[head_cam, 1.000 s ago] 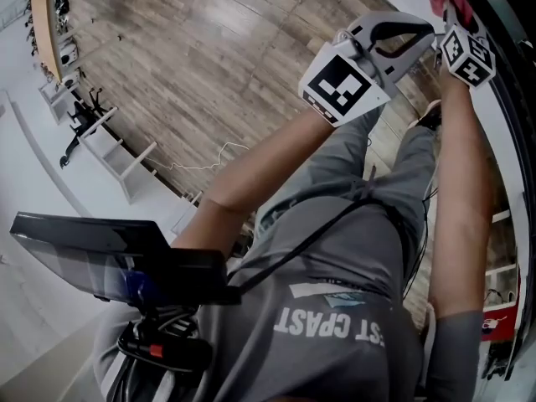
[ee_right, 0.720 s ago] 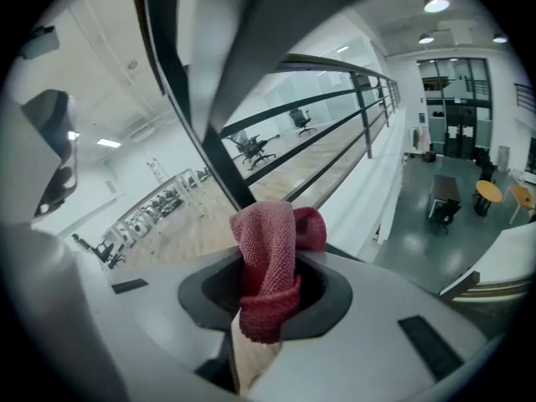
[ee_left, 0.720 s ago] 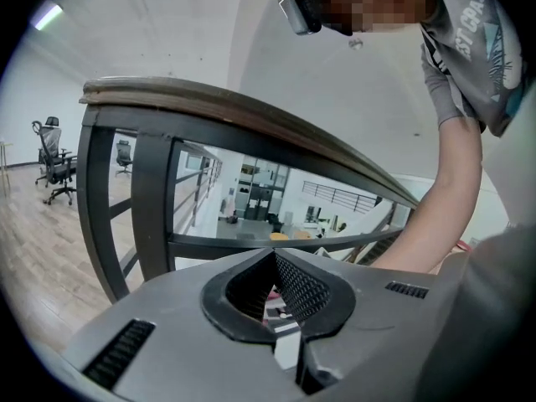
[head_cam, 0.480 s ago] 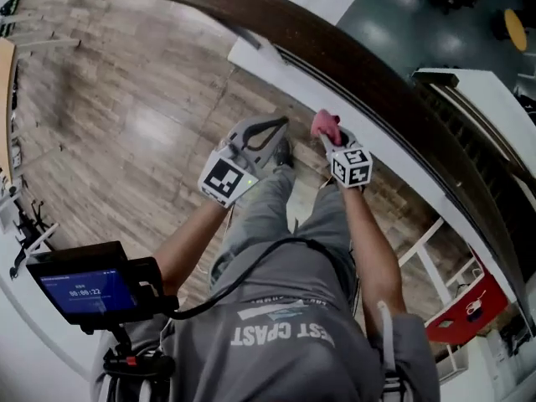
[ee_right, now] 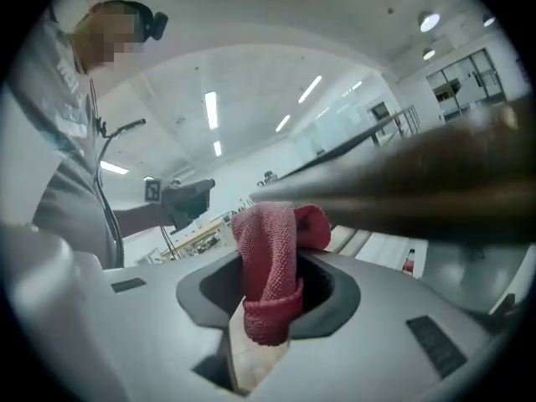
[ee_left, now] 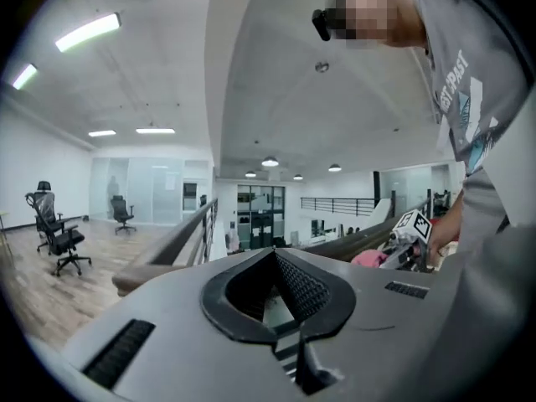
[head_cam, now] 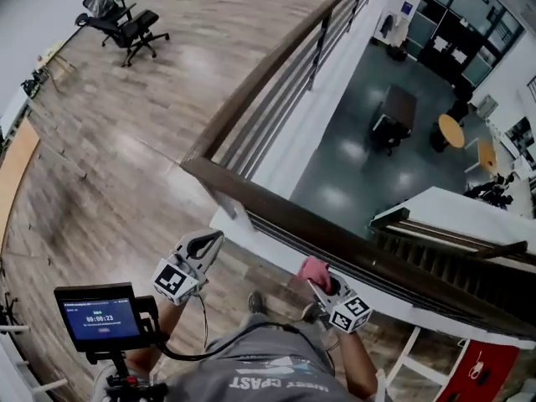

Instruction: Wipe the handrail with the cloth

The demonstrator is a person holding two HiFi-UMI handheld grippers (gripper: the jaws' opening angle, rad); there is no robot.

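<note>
The right hand-held gripper (head_cam: pixel 321 284), clenched on the cloth (head_cam: pixel 314 269), hangs just beside the handrail (head_cam: pixel 276 209), the left hand-held gripper (head_cam: pixel 213 240) closed and empty; the approach step now calls for pressing cloth onto rail

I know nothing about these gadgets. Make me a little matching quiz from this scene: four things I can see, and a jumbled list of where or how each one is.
Things:
1. cloth
2. handrail
3. left gripper
4. office chair

States:
A. dark brown, running across just ahead of the person
B. jaws together, holding nothing
C. pink-red, pinched in the right gripper
D. far off on the wooden floor

Pairs: 1-C, 2-A, 3-B, 4-D
</note>
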